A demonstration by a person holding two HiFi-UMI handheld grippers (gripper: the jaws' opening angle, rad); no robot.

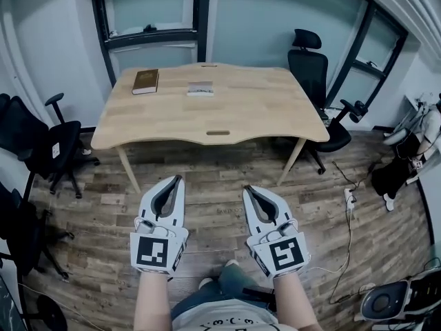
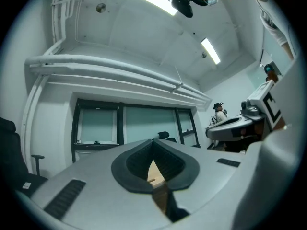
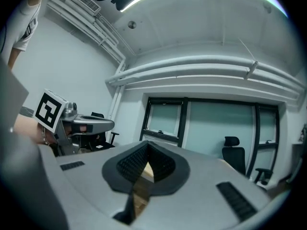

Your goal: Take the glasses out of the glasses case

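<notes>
- My left tongs (image 1: 177,180) and right tongs (image 1: 247,189) were both pressed shut and empty, side by side over the floor (image 1: 220,164), short of the desk (image 1: 255,109).
- The likely glasses case, a brown box (image 1: 145,81), lay far ahead of the left tongs, with a pale flat item (image 1: 200,88) near it.
- Risks: I might have picked the wrong item, or shoved the case with shut tongs.
- Only the head view showed the case. The gripper views showed closed pads and a sliver of desk.
</notes>
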